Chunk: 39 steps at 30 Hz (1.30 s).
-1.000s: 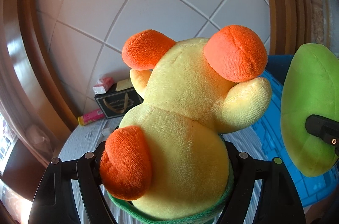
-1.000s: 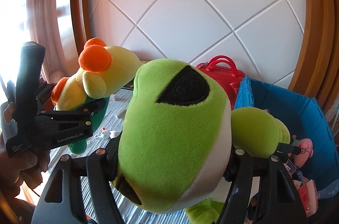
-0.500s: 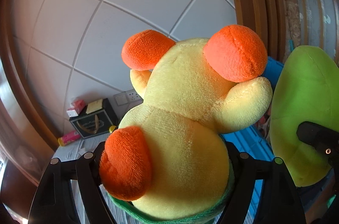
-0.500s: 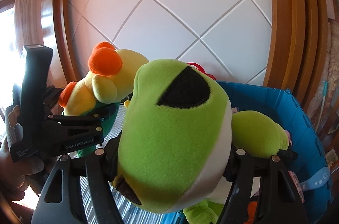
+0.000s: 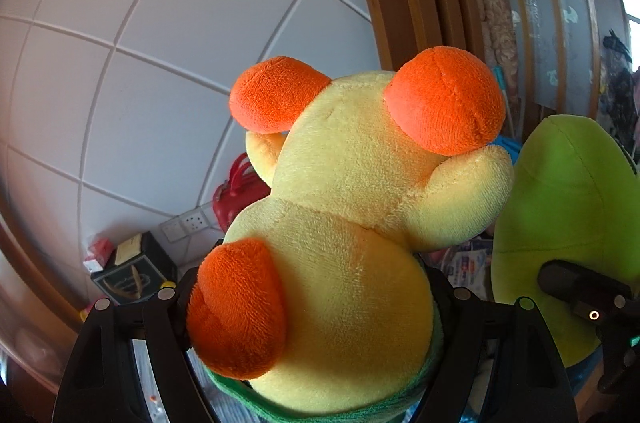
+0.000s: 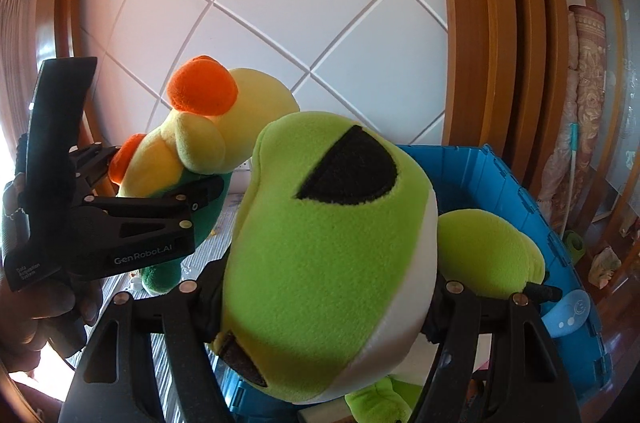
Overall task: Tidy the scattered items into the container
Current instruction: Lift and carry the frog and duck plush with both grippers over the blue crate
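Both hands loaded here! The left gripper (image 5: 312, 323) is clamped around the body of the yellow plush (image 5: 344, 223), its jaws pressing into the soft flanks, orange feet poking up toward the wall. The right gripper (image 6: 320, 307) is squeezed on the green frog plush (image 6: 332, 235), pads sunk into its sides, one green limb (image 6: 488, 251) flopping out to the right.

And there's the target: the blue container (image 6: 500, 179) sits just beyond and below the frog in the right wrist view, its rim open and waiting. Some small things seem to be in it already, though the plush hides most of the inside, so I can't say what.

The step in hand looks like the carry-over, both toys still high above the bin. To do it well: bring each toy squarely over the open middle, not the rim, because these are bulky and springy and will bounce off an edge. Lower before letting go. The two toys are riding close together, the frog just beside the yellow one in the left wrist view, so drop one first and clear that hand, or the second release may snag. Watch that dangling limb; it could catch the wall of the container.
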Available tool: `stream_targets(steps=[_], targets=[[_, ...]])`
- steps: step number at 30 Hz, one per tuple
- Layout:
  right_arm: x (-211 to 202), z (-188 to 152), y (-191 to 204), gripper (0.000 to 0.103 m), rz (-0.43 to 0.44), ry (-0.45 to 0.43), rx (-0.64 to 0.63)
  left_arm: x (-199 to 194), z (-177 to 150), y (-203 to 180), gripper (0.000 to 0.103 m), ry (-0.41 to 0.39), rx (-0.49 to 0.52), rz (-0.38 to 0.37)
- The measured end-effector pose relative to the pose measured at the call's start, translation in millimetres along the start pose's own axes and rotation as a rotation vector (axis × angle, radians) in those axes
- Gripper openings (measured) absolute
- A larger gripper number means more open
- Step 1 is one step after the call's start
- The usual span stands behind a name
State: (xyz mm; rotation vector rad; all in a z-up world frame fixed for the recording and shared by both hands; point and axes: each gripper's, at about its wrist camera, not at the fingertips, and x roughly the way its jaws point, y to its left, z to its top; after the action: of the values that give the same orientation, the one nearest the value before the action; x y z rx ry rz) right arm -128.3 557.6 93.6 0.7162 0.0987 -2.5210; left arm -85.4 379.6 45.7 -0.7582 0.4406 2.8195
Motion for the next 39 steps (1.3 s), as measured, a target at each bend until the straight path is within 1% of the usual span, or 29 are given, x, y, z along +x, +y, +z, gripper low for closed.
stream_targets(steps=[6, 11, 14, 17, 20, 24, 29, 35, 37, 38, 39], targets=[[-3.3, -2.1, -21.4, 0.070, -0.048, 0.017, 0.013, 23.9, 29.6, -30.4, 0.081, 0.009, 0.016, -0.084], [-0.1, 0.0, -40.0, 0.070, -0.089, 0.032, 0.011, 41.4, 51.4, -47.3, 0.081, -0.005, 0.038, -0.115], [12.0, 10.6, -51.1, 0.070, -0.105, 0.049, -0.003, 53.7, 61.1, -53.1, 0.081, -0.007, 0.048, -0.120], [27.6, 22.9, -60.3, 0.070, -0.095, 0.069, -0.001, 65.5, 71.3, -57.6, 0.081, -0.005, 0.050, -0.120], [36.9, 31.0, -61.5, 0.070, -0.109, 0.064, -0.024, 75.8, 80.3, -57.6, 0.081, 0.003, 0.045, -0.127], [50.0, 41.1, -69.1, 0.070, -0.118, 0.059, -0.015, 85.4, 92.6, -58.7, 0.082, 0.001, 0.051, -0.128], [57.7, 46.3, -77.8, 0.070, -0.131, 0.066, -0.004, 90.9, 108.8, -64.0, 0.082, -0.017, 0.074, -0.135], [65.4, 50.3, -88.4, 0.070, -0.139, 0.066, 0.009, 97.5, 121.7, -70.1, 0.084, -0.032, 0.094, -0.123], [66.3, 50.0, -88.4, 0.073, -0.139, 0.064, 0.013, 100.4, 124.3, -70.5, 0.086, -0.034, 0.091, -0.130], [66.6, 50.0, -88.5, 0.080, -0.138, 0.059, 0.019, 101.6, 125.3, -70.1, 0.091, -0.036, 0.082, -0.137], [68.0, 51.0, -90.7, 0.091, -0.142, 0.050, 0.027, 103.5, 125.8, -69.8, 0.095, -0.028, 0.073, -0.156]])
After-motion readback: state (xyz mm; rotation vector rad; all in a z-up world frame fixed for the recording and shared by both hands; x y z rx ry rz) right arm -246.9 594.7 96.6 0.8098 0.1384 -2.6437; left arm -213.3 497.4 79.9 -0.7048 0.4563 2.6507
